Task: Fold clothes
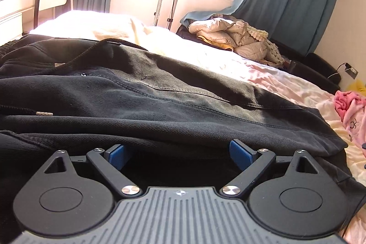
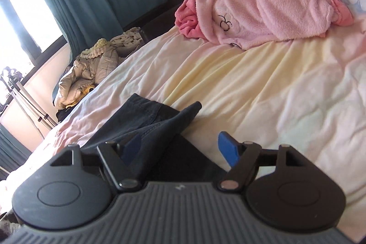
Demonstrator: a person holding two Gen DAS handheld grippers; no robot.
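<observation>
No legible writing is seen. The black trousers are spread ahead of the left gripper, jaws apart. The right gripper, jaws apart, is held at the trousers' hem, with bare sheet beyond.

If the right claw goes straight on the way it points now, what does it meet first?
Probably the black garment: its corner lies just ahead of the open right claw, on the bed sheet. Depth is unclear; the claw may pass over it and reach the sheet.
</observation>
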